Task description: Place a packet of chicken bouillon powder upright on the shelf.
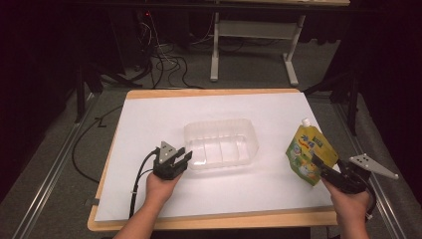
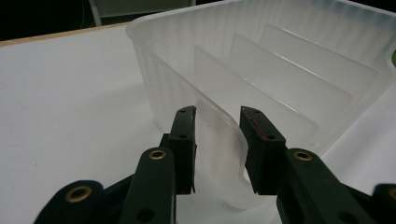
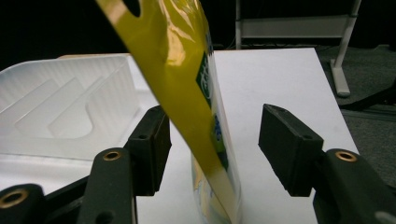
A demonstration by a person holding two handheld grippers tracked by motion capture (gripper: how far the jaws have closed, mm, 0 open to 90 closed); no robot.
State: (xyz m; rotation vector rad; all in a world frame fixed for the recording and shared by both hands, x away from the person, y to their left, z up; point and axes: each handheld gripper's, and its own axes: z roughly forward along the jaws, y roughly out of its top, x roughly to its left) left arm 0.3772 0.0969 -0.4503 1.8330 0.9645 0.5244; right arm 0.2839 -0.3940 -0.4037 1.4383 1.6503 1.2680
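Observation:
A clear plastic container [image 1: 221, 144] with inner dividers sits mid-table on the white sheet. My left gripper [image 1: 181, 158] is at its near left corner. In the left gripper view the left gripper [image 2: 218, 149] is open, its jaws straddling a curved lip [image 2: 219, 140] of the container [image 2: 303, 70]. A yellow spouted drink pouch [image 1: 307, 149] stands upright at the right. My right gripper [image 1: 320, 167] is just behind it. In the right gripper view the pouch [image 3: 187, 70] leans between the jaws of the open right gripper [image 3: 215, 135], nearer the left jaw.
The white sheet [image 1: 164, 114] covers a wooden table [image 1: 209, 92]. The right gripper view has the container [image 3: 60, 102] to the left of the pouch. Cables [image 1: 169, 64] and a white desk frame [image 1: 254, 35] are on the floor beyond the far edge.

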